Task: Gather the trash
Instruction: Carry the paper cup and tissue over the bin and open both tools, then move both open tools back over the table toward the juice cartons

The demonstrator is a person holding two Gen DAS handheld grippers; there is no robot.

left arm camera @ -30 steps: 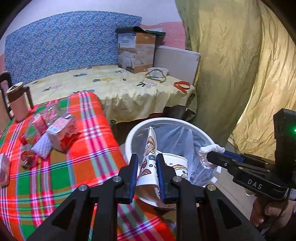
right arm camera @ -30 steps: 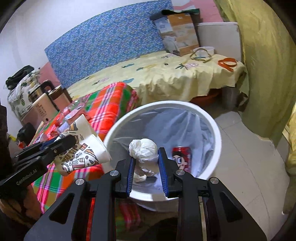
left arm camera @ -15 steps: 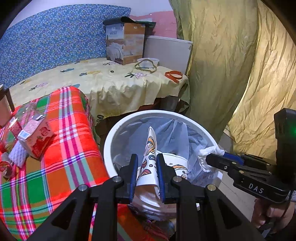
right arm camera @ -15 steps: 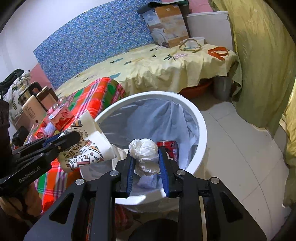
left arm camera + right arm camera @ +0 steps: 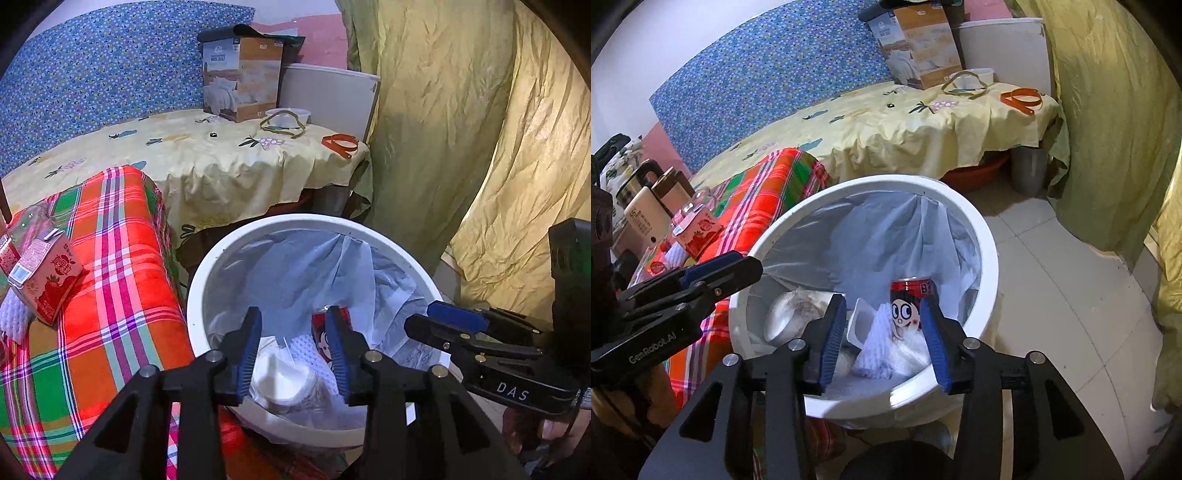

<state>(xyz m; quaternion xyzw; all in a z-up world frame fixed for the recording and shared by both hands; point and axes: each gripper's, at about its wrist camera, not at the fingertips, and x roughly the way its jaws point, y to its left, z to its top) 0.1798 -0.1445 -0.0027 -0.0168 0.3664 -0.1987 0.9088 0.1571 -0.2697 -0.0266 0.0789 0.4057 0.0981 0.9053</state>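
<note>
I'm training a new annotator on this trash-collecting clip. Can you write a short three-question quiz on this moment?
1. True or false: the left gripper grips a paper cup.
2. The red can with the cartoon face is: A) on the plaid blanket, B) inside the white bin, C) on the floor.
3. Fill in: the strawberry milk carton lies on the ____ blanket.

Key: 1. False; its jaws have just been opening and nothing is between them, like the right gripper. 2. B. 3. plaid.
</note>
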